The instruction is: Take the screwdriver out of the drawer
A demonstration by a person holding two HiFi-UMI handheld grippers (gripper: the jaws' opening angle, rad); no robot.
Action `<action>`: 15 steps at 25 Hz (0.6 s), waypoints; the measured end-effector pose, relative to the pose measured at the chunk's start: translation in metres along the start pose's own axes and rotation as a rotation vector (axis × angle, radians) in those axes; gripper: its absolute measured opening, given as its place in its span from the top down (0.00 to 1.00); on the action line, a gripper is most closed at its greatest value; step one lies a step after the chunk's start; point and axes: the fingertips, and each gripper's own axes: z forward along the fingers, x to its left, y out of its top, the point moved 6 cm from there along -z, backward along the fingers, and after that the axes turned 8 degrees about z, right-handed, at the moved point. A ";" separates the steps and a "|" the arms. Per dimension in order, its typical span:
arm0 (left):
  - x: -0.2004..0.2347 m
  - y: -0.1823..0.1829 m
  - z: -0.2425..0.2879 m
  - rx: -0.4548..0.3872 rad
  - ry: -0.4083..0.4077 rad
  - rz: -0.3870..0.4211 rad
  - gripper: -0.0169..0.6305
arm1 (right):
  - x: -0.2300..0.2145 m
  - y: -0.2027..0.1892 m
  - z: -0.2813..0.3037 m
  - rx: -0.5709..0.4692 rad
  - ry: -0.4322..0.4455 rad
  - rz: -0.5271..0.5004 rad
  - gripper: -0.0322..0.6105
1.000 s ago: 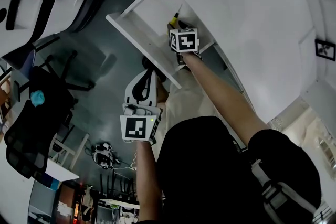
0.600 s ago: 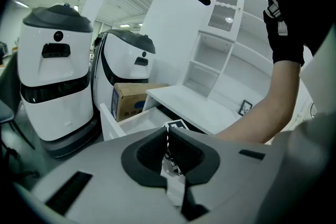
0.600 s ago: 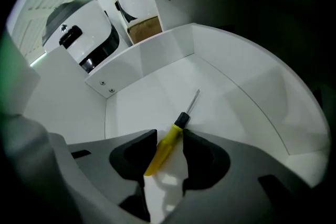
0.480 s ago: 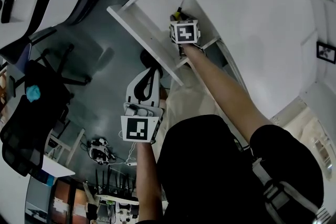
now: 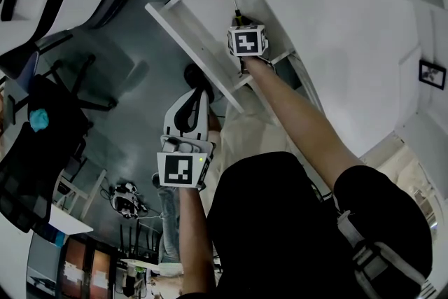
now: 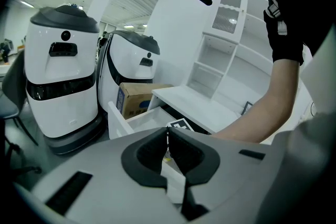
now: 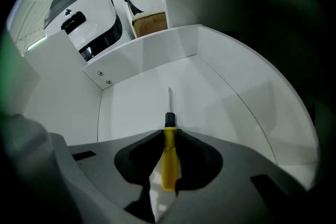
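The white drawer (image 5: 187, 44) stands pulled out from under the desk. My right gripper (image 5: 240, 24) reaches steeply down into it. In the right gripper view the screwdriver (image 7: 168, 157) lies on the drawer floor (image 7: 210, 97) between the jaws of the right gripper (image 7: 169, 136). Its yellow handle fills the gap and its shaft points away. The jaws are closing, and their tips touch the handle on both sides. My left gripper (image 5: 194, 96) hangs lower down, away from the drawer, shut and empty. From the left gripper view (image 6: 169, 131) the drawer (image 6: 128, 120) shows beyond it.
Two white robot bodies (image 6: 60, 76) and a cardboard box (image 6: 137, 98) stand behind the drawer. A white desk top (image 5: 322, 24) runs above the drawer, with a shelf unit (image 6: 220, 55) behind. Black office chairs (image 5: 42, 129) sit on the floor at the left.
The right gripper has stayed over the screwdriver in the drawer, and the left gripper has stayed put. The head view has shifted slightly.
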 end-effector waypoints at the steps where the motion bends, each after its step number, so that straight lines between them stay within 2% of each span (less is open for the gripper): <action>1: 0.000 0.000 0.000 0.000 0.003 -0.003 0.93 | 0.002 -0.001 0.000 0.002 0.004 -0.003 0.81; 7: 0.002 0.000 -0.001 -0.003 -0.008 -0.002 0.93 | 0.004 -0.003 -0.008 0.010 0.004 -0.022 0.81; 15: 0.003 0.006 -0.010 -0.012 -0.042 0.027 0.93 | 0.021 0.017 -0.053 -0.094 0.053 -0.070 0.81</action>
